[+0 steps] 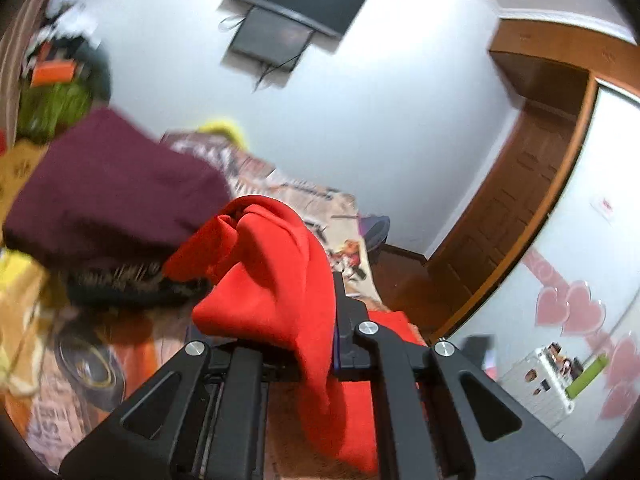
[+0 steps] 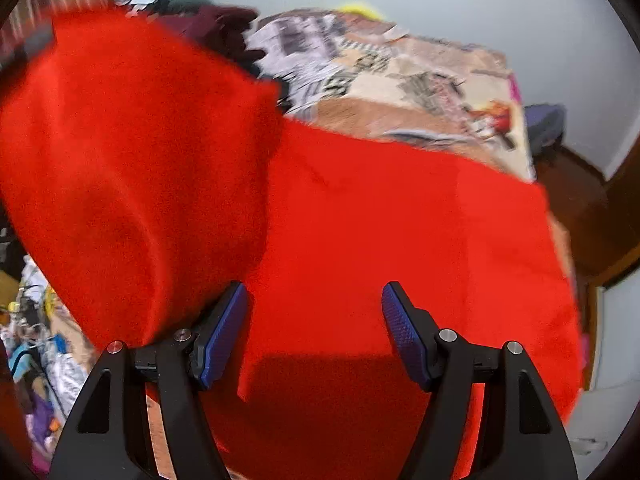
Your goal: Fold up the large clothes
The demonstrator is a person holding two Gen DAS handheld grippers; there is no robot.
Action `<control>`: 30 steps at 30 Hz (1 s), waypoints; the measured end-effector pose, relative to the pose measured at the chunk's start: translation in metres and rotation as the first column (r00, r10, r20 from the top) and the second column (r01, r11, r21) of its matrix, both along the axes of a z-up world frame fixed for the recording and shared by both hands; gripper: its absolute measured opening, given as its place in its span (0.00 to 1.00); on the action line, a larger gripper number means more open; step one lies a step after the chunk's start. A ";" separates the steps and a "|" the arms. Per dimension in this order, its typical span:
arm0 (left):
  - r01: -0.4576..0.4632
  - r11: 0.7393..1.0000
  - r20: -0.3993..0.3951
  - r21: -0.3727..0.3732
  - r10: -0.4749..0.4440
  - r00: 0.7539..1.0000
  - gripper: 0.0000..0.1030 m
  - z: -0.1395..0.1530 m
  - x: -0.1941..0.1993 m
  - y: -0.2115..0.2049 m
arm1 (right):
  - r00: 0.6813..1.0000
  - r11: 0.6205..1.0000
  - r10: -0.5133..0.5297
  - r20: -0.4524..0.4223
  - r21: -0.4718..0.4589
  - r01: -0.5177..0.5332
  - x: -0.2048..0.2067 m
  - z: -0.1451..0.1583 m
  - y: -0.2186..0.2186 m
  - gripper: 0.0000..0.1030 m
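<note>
Left wrist view is partly blocked: the red garment (image 1: 276, 280) is bunched over the left gripper (image 1: 320, 340), hiding one finger completely and leaving only the blue edge of the other finger (image 1: 339, 332) in sight. The cloth rises in a gathered fold above the fingers and hangs down between the black arms, so the fingers appear pressed together on it, pinching the fabric. Behind it a maroon garment (image 1: 108, 188) sits on a heap of other clothes, blurred by motion, and a wall-mounted television (image 1: 296, 4) is cut by glare at its top. Printed lettering on the bed cover (image 1: 348, 248) is too smeared to read; the pink heart stickers (image 1: 568, 308) on the wardrobe door carry no legible text.

Right wrist view shows the same red garment (image 2: 400, 220) spread wide across the bed, with a lifted part at the left (image 2: 120, 152) raised off the bed and blurred. The right gripper (image 2: 316, 332) has its blue-padded fingers (image 2: 224, 332) spread apart, holding nothing; the flat cloth lies beyond and beneath the gap, while the raised part hangs just beside the left finger, contact unclear. The bed cover (image 2: 420, 76) with its newspaper-like pattern shows beyond the garment's far edge, the writing unreadable.
</note>
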State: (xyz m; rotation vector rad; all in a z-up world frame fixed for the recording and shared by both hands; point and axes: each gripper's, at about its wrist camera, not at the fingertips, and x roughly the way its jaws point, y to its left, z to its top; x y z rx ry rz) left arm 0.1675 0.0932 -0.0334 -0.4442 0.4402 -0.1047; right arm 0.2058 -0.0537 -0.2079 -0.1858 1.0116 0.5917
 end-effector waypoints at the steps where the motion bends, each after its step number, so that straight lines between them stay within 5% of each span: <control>1: 0.009 1.000 0.008 0.011 -0.009 1.000 0.07 0.003 0.001 -0.004 | 1.000 1.000 0.009 -0.024 0.023 -0.008 0.001 -0.004 0.004 0.64; 9: 0.081 0.992 -0.029 0.101 -0.079 0.996 0.07 0.009 0.025 -0.049 | 0.987 0.989 0.115 -0.114 0.111 -0.102 -0.005 -0.020 0.024 0.64; 18: 0.317 0.941 -0.038 0.118 -0.314 0.949 0.06 0.015 0.055 -0.142 | 0.994 0.983 -0.110 0.006 0.146 0.108 -0.014 0.018 -0.083 0.64; 23: 0.470 0.878 -0.153 0.092 -0.454 0.878 0.06 -0.020 0.067 -0.208 | 0.946 0.939 -0.324 0.017 0.125 0.319 -0.017 0.023 -0.167 0.64; 27: 0.564 0.826 -0.342 0.011 -0.527 0.778 0.07 -0.084 0.069 -0.238 | 0.910 0.907 -0.414 0.001 0.086 0.412 -0.014 0.014 -0.205 0.64; 30: 0.586 0.810 -0.428 -0.015 -0.535 0.728 0.07 -0.114 0.061 -0.244 | 0.891 0.889 -0.453 -0.008 0.073 0.453 -0.024 0.010 -0.222 0.64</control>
